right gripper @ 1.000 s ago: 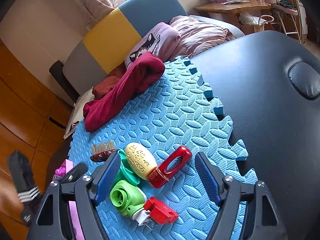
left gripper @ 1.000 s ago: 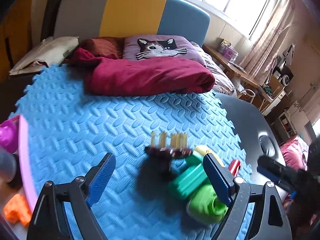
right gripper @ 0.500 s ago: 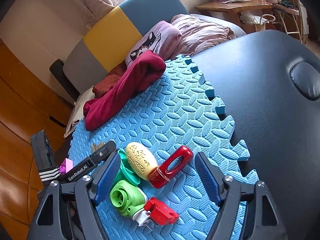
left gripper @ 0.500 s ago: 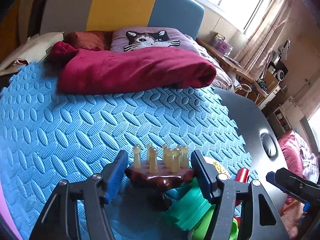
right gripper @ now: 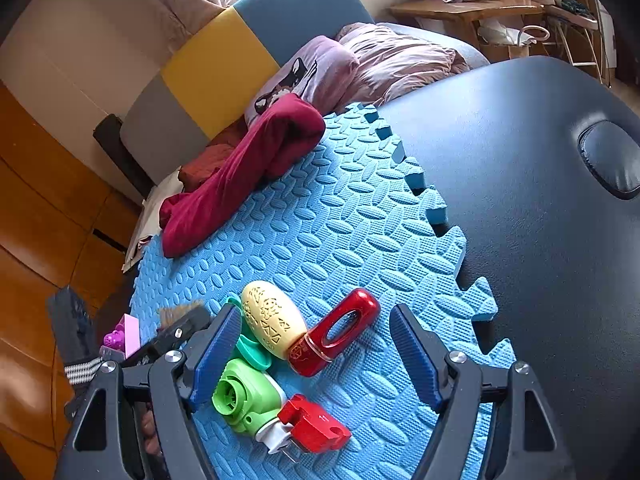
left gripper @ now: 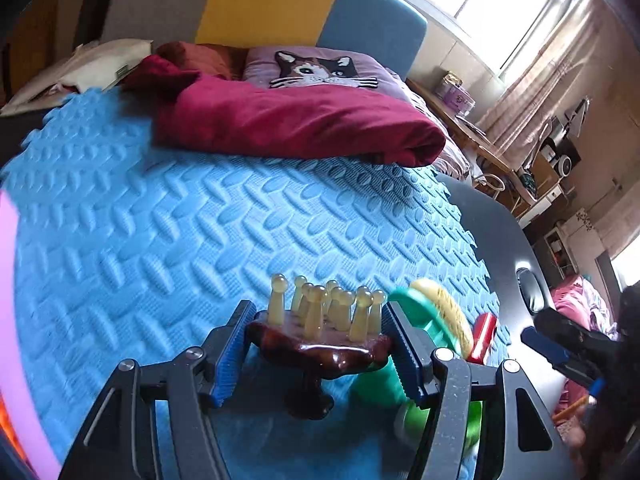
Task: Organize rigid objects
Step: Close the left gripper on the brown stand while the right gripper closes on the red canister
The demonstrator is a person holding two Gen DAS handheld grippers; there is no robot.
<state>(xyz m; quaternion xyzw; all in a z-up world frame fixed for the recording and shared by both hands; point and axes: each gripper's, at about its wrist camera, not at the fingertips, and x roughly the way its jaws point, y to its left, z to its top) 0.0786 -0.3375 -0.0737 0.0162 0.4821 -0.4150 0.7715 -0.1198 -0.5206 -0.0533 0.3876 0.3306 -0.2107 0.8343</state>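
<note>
- The left hand-held gripper (left gripper: 316, 354) has its blue pads (left gripper: 230, 354) against both sides of the dark brown base of a massage tool with amber knobs (left gripper: 320, 338); it reads as clamped on the base, with the tool standing on its short stem over the blue foam mat (left gripper: 160, 232).
- The right hand-held gripper (right gripper: 316, 352) hangs with its jaws apart over the pile and grips nothing. Between and below its pads lie a cream oval case (right gripper: 274, 326), a red oblong holder with a slot (right gripper: 334, 332), a green plastic plug-in piece (right gripper: 242, 398) and a red clip (right gripper: 314, 428).
- To do the step well, I judge the grip should sit on the thick rim of the base, not on the knobs, which look slender and could slip or bend.
- The base edge looks glossy and rounded; a level, square squeeze seems safer than a tilted one, so the tool does not twist out.
- A teal-green object (left gripper: 420, 320) lies just beside the right pad of the left gripper; lifting straight up first should keep it from being dragged along.
- A pink edge (left gripper: 12, 320) shows at the far left of the left wrist view, perhaps a bin; I cannot tell whether that is the goal.
- The right gripper is best kept clear of the left one's path.
</note>
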